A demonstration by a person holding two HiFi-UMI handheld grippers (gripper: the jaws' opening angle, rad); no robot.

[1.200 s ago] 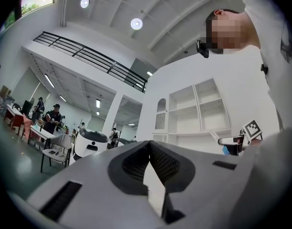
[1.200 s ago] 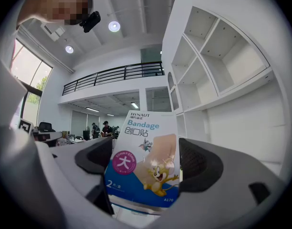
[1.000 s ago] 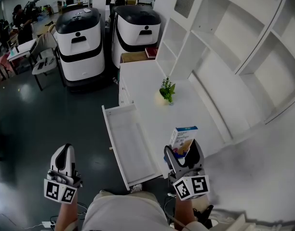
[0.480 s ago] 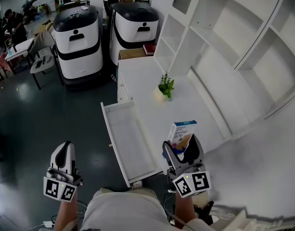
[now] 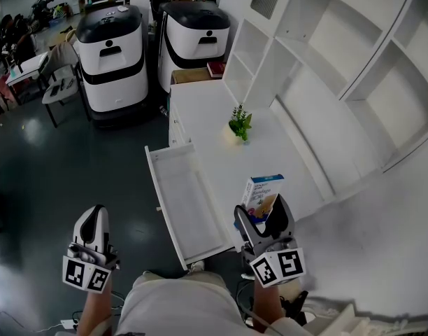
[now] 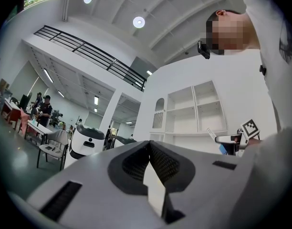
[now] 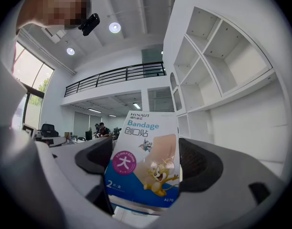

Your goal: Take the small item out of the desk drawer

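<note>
Pinching the bandage box [image 5: 264, 190] in your right gripper [image 5: 264, 215] over the desk's [image 5: 207, 117] near edge; drawer [image 5: 189, 208] looks empty, left gripper [image 5: 94, 224] pressed together on nothing. Looks done bar setting down

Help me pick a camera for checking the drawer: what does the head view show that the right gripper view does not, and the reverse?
Only the head view shows the open drawer, which looks bare inside, the small potted plant on the desk, and the left gripper off to the side. Only the right gripper view shows the box's front print: the word Bandage and a cartoon. Both show the right gripper shut on the bandage box, and the white shelving.
</note>
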